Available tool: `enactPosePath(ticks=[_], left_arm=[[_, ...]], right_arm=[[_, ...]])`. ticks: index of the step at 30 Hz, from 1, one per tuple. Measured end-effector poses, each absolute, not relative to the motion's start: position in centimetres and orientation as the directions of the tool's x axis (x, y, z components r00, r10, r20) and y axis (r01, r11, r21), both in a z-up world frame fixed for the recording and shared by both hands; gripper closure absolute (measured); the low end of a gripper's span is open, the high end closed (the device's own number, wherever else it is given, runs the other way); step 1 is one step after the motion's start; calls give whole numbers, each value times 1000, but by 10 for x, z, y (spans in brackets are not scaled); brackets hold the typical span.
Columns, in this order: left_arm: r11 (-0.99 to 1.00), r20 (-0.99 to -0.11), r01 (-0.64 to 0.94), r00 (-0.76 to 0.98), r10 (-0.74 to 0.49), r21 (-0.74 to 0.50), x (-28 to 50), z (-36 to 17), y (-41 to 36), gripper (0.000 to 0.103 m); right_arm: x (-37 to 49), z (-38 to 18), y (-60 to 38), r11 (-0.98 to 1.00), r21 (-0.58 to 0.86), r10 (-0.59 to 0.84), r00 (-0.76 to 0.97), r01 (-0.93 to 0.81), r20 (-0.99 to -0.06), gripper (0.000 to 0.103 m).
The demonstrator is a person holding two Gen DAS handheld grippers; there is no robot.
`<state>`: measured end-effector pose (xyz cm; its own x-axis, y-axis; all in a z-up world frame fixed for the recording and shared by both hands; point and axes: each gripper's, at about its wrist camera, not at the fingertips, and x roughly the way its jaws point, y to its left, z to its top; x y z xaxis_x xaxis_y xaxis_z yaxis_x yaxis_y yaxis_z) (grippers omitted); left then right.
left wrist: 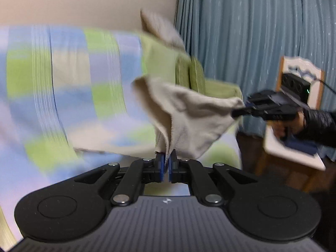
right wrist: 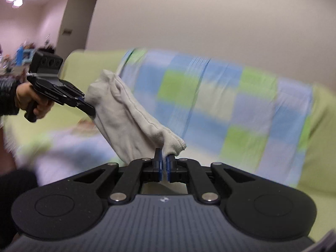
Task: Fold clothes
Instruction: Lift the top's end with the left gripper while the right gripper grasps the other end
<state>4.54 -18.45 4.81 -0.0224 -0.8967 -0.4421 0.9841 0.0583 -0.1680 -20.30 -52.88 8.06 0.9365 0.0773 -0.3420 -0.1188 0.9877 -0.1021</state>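
Left wrist view: cloth held in the air by both grippers

The left gripper has its jaws closed on one edge of the beige cloth. The right gripper pinches the other end. The cloth hangs between them above the checked sofa cover.

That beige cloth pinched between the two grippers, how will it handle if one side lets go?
Probably floppy: the beige cloth sags and creases between the left gripper and the right gripper. It looks thin and light, so a released end would likely drop and swing rather than hold shape.
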Motion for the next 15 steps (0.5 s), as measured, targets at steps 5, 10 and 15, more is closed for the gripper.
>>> enactPosePath(ticks=[5, 10, 15], left_arm=[[143, -507, 952, -14, -862, -270, 7, -7, -155, 103], [230, -454, 916, 60, -889, -330, 46, 4, -169, 103], [365, -489, 835, 136, -862, -411, 97, -10, -203, 103]], right_arm=[[-228, 32, -504, 977, -26, 173, 858, -211, -483, 100], [-208, 53, -533, 967, -16, 213, 837, -255, -504, 100], [-121, 61, -591, 962, 165, 273, 808, -218, -522, 100]])
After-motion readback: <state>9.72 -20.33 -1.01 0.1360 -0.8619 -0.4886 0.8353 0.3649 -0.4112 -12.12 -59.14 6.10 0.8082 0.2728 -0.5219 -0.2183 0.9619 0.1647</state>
